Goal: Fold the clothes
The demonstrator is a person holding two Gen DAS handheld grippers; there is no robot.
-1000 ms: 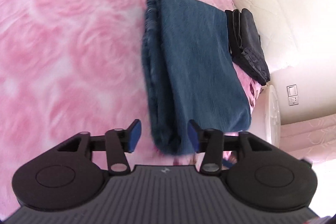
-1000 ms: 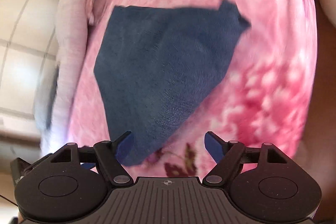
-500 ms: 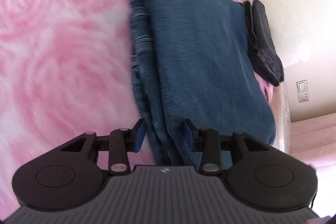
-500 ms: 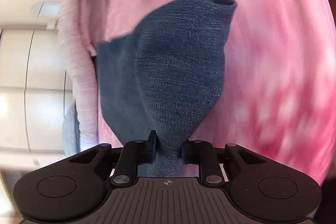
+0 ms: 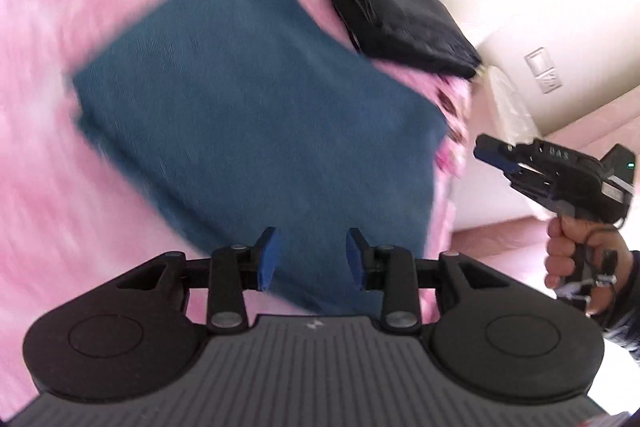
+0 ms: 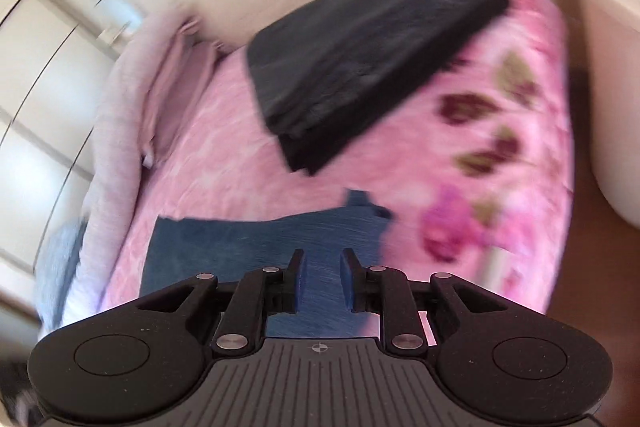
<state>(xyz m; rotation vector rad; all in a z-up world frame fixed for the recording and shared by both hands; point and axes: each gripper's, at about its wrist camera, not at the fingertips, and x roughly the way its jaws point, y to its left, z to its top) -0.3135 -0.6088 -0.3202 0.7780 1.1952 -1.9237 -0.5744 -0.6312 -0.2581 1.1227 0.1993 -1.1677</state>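
So both hand-held grippers look empty right now. The left hand-held gripper has its jaws spread with nothing between the blue pads, hovering just over the near edge of the blue garment. The right hand-held gripper has its jaws parted with a narrower gap and, as far as I can tell through the blur, no cloth pinched in it; in the left view you can see it off to the right, carried in a hand out past the edge of the bed. Straight ahead of the left one, the blue garment lies flat on the pink bedspread as a tidy rectangle, and from the right view its near part sits right under and ahead of the fingers, with one little corner poking up on the far side. Further out, beyond the blue piece and close to it, is a black folded garment near the bed's far corner. My read: the blue one lies folded and let go, so this fits the tail end of that fold. Whether it gets another fold or gets moved next to the black one, I can't say from this; either would need a clean grab on an edge without dragging the layers apart.
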